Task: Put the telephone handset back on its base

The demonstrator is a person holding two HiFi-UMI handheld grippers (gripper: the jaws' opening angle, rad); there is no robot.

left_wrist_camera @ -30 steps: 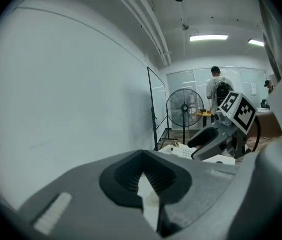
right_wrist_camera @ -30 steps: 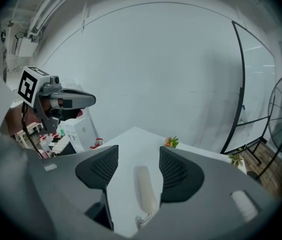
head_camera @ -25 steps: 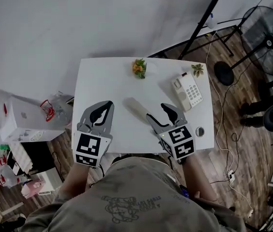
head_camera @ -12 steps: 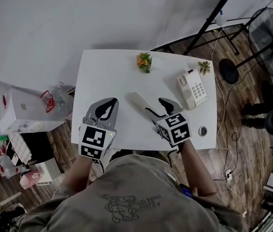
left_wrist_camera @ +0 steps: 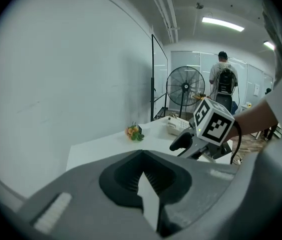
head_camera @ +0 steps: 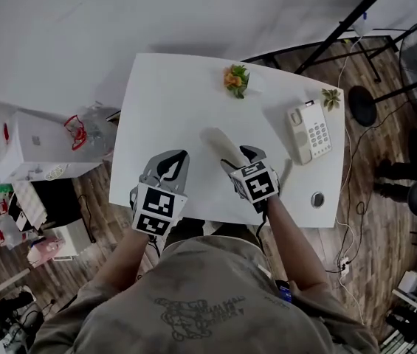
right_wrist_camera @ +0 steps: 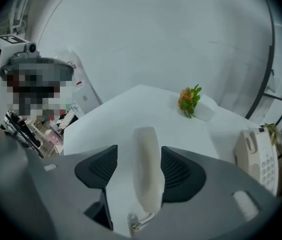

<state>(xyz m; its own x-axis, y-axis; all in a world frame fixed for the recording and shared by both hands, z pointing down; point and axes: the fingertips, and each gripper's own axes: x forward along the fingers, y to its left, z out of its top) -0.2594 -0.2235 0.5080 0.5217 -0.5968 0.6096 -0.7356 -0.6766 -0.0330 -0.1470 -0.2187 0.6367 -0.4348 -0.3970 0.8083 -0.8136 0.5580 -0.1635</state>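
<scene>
The cream telephone handset (head_camera: 219,143) lies on the white table (head_camera: 164,109), its cord end toward me. My right gripper (head_camera: 236,158) is open and straddles the handset's near half. In the right gripper view the handset (right_wrist_camera: 148,174) lies between the two black pads, close against the right one, with a gap on the left. The telephone base (head_camera: 309,130) with its keypad stands at the table's right side, also seen as the base (right_wrist_camera: 258,156) ahead on the right. My left gripper (head_camera: 172,162) hovers left of the handset, shut (left_wrist_camera: 141,156) on nothing.
An orange-flowered plant (head_camera: 235,80) stands at the table's far edge, and a small green plant (head_camera: 331,98) sits behind the base. A small round object (head_camera: 316,199) lies near the front right corner. Fan stands, a tripod leg and cables crowd the floor to the right.
My right gripper has moved forward over the handset, so its jaws now flank it. The left gripper has stayed beside it, and the head view has shifted.
</scene>
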